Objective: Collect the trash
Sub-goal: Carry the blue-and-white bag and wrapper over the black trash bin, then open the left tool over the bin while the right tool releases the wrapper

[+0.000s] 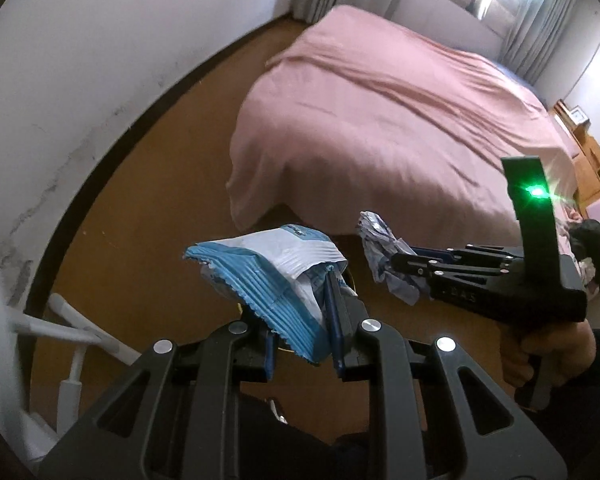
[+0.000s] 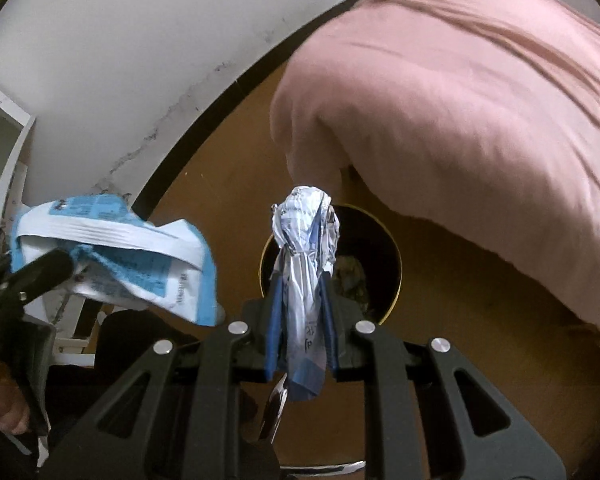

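Wrapper (image 1: 268, 280), blue-white crinkled plastic with a ridged seal, pinched in left claw (image 1: 304, 344). Right claw (image 2: 300, 320) pinches crumpled silvery foil (image 2: 304, 240) above round dark bin (image 2: 380, 248) on brown floor (image 2: 460, 280).

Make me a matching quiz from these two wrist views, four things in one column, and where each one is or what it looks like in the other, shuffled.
Things:
1. blue and white wrapper
2. crumpled silver wrapper
3. round bin
4. pink bedspread

Descriptions:
A. on the brown floor, dark inside, with a yellowish rim
B. pinched in the left gripper
C. draped over the bed, hanging toward the floor
D. pinched in the right gripper, above the bin

Pairs: 1-B, 2-D, 3-A, 4-C
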